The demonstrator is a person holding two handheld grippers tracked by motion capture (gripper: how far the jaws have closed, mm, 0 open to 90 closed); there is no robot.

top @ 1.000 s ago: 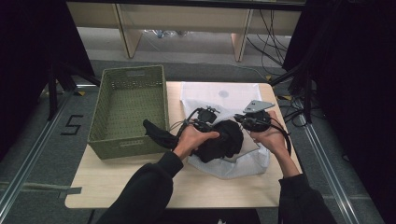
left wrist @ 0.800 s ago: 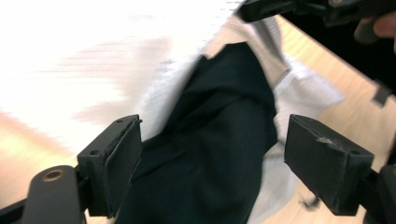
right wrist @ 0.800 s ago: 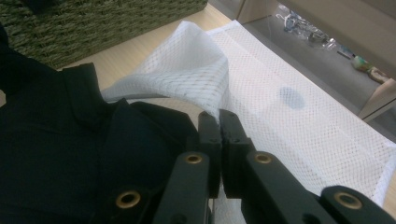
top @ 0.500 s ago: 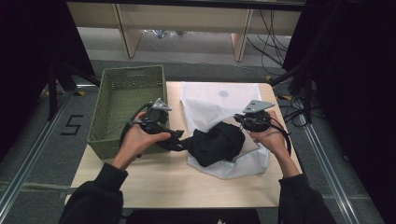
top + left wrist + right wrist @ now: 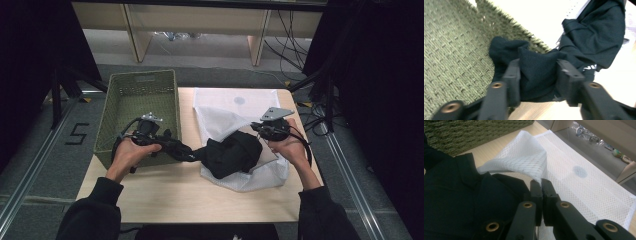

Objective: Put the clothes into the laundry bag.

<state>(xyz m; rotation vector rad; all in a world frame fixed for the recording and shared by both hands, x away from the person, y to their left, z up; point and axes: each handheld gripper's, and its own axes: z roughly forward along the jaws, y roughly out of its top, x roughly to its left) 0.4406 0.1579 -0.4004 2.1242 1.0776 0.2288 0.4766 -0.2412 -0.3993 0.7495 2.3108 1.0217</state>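
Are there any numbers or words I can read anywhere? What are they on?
"5": a dark numeral marked on the grey floor left of the green basket.
White lettering on the black garment, in the left gripper view: cut off and too blurred to read.

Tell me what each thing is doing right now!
Black garment: crumpled, partly inside the bag, one end stretched toward the basket.
White mesh bag: lying on the table, its edge lifted.
Green basket: upright.
Left claw: shut on the black garment.
Right claw: shut on the white mesh bag.
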